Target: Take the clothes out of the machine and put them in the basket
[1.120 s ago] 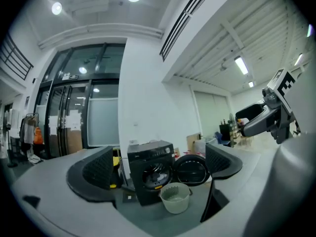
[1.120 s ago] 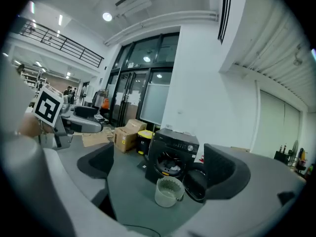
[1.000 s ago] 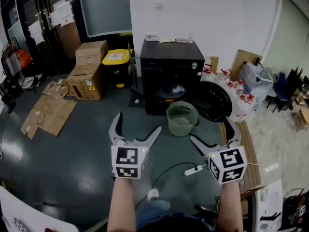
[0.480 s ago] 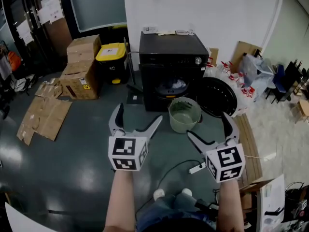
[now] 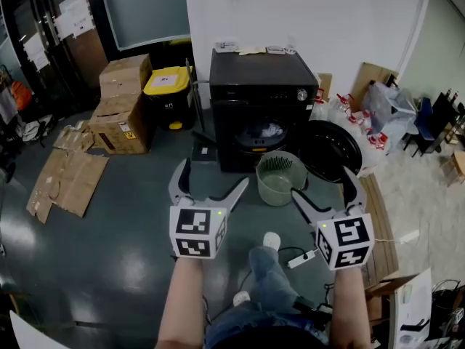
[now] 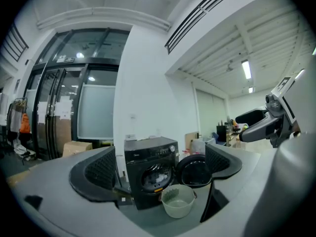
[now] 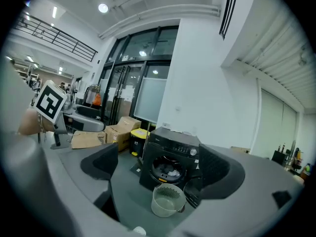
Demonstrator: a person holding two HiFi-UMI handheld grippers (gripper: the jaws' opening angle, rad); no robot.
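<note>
1. A person's leg in blue jeans (image 5: pixel 265 271) with a white shoe (image 5: pixel 271 240) sticks out forward, below and between the two arms. A white power strip (image 5: pixel 299 259) with its cable lies on the dark grey floor (image 5: pixel 131 224) just beside the shoe.
2. The left gripper (image 5: pixel 212 174) has its jaws spread wide with nothing between the pads. It is held about level and aimed at the machine.
3. The right gripper (image 5: pixel 322 183) also has its jaws wide apart. They have just been closing a little, and nothing is between them.
4. A pale green round plastic basket (image 5: pixel 280 177) stands on the floor just in front of the machine, its bare bottom showing. It is well apart from both grippers.
5. A black front-loading washing machine (image 5: pixel 258 86) stands against the white wall (image 5: pixel 327 20). Its round dark door (image 5: pixel 330 147) hangs open to the right, near the basket.
6. Light-coloured clothes (image 5: pixel 263 131) sit inside the drum.
7. Left of the machine are a yellow-lidded black bin (image 5: pixel 167 86) and stacked brown cardboard boxes (image 5: pixel 123 111). Flattened cardboard sheets (image 5: pixel 65 177) lie on the floor in front of the boxes.
</note>
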